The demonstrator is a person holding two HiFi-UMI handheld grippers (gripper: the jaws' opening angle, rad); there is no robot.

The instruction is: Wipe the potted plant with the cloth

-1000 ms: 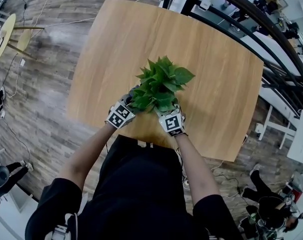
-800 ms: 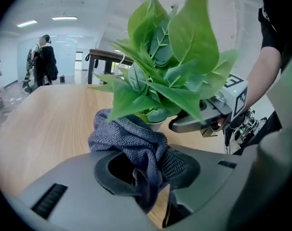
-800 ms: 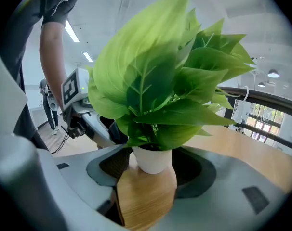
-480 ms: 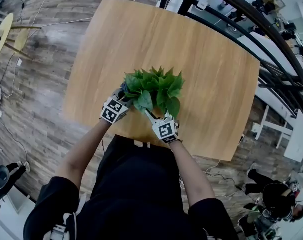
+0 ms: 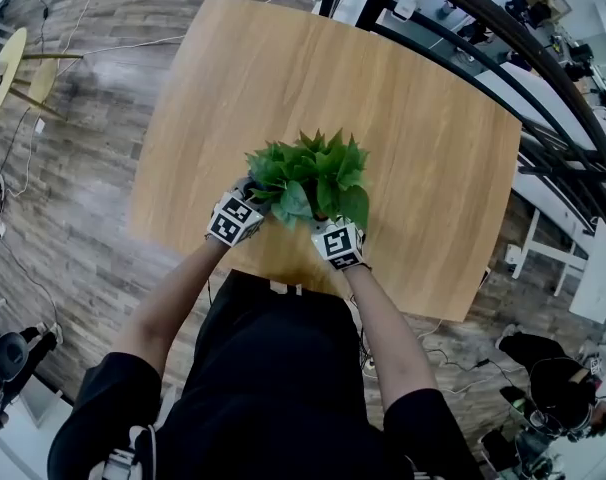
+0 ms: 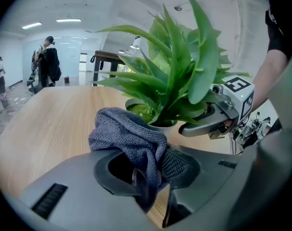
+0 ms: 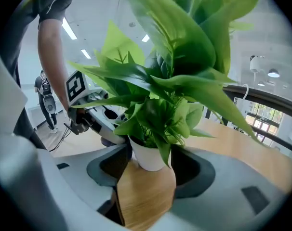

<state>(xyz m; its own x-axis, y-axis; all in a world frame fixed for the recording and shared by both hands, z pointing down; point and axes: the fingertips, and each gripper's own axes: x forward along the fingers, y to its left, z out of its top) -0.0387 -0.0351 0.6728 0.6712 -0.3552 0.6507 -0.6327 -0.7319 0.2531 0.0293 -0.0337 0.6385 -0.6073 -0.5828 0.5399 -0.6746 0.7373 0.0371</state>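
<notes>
A wood-plank floor with trailing cables surrounds a pale wooden bench [image 5: 423,148]. A round yellow stool [image 5: 8,63] stands off at 10 o'clock, and a dark railing [image 5: 543,88] curves past at 2 o'clock.

At the plant's 8 o'clock, the left tongs [image 5: 249,198] reach in under the leaves. In the left gripper view, these tongs [image 6: 151,174] are pinched tight on a grey knitted cloth [image 6: 129,136]. The cloth bunches up above the jaws and lies against the pot's rim and the lowest leaves.

The potted plant [image 5: 311,176] stands upright on the bench near its 6 o'clock edge, just in front of the person.

At its 5 o'clock, the right tongs [image 5: 330,225] come in low. In the right gripper view, these tongs [image 7: 148,172] have their jaws set on either side of the white pot [image 7: 148,157]. They are closed in to its width and appear to grip and steady it.

The wiping looks to be under way or only beginning, with the pot braced and the cloth brought to the lower foliage. The leaves show no trace of which have been cleaned. The taller leaves at 12 o'clock sit well clear of the cloth and probably remain to be done.
</notes>
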